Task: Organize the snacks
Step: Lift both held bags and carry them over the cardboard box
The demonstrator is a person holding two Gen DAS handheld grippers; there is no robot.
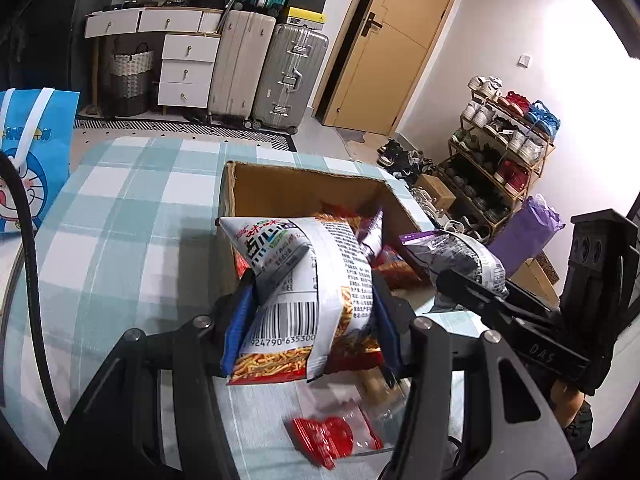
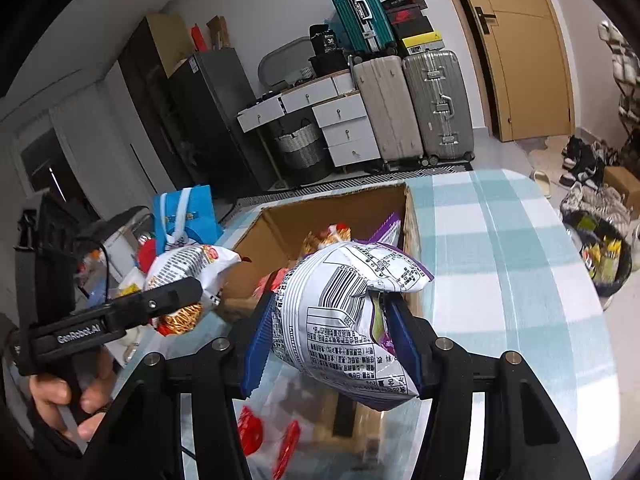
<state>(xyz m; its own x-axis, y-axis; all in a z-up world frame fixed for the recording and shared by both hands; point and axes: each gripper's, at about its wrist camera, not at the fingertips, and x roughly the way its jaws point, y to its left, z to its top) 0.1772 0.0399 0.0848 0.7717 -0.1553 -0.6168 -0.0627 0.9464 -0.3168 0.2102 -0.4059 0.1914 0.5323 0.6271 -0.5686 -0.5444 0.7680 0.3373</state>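
My left gripper (image 1: 314,316) is shut on a white and red bag of fry-stick snacks (image 1: 304,292), held just in front of an open cardboard box (image 1: 300,184) with several snack packs inside. My right gripper (image 2: 336,336) is shut on a white and purple snack bag (image 2: 344,320), held above the near edge of the same box (image 2: 320,216). In the left wrist view the right gripper (image 1: 472,284) with its purple bag (image 1: 460,256) is at the right. In the right wrist view the left gripper (image 2: 176,296) with its bag (image 2: 192,268) is at the left.
The box stands on a table with a teal checked cloth (image 1: 120,208). Red-wrapped sweets in clear wrappers (image 1: 332,436) lie on the cloth below the grippers. A blue Doraemon bag (image 1: 28,160) stands at the left. Suitcases, drawers and a shoe rack (image 1: 504,152) stand beyond the table.
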